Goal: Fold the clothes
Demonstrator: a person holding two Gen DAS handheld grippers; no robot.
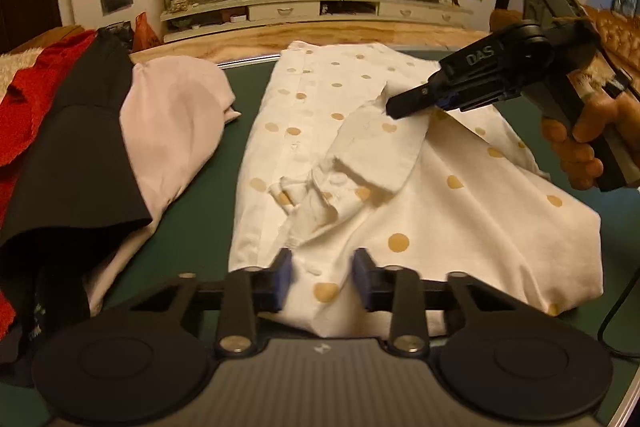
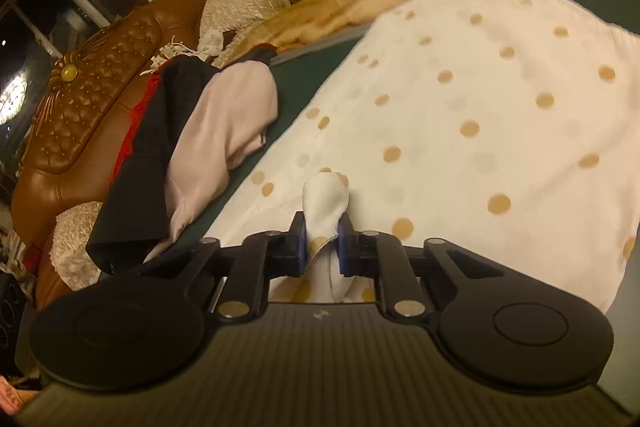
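**Right gripper pinches a fold of the dotted shirt; left gripper waits spread at the hem**

A white shirt (image 1: 420, 187) with tan dots lies spread on the green bench (image 1: 248, 95), to the right of a pile of pink, black and red clothes (image 1: 120, 131). The right gripper (image 1: 394, 107) reaches in from the right side, angled down and leftward over the middle of the shirt. A hand (image 1: 580, 147) wraps its handle, fingers curled round the grip. Its jaws are pressed onto a bunched fold of the shirt's white cloth, which stands up between the blue pads (image 2: 300, 245). The left gripper (image 1: 322, 277) sits low at the shirt's near edge, jaws spread, with cloth lying between them but not clamped.
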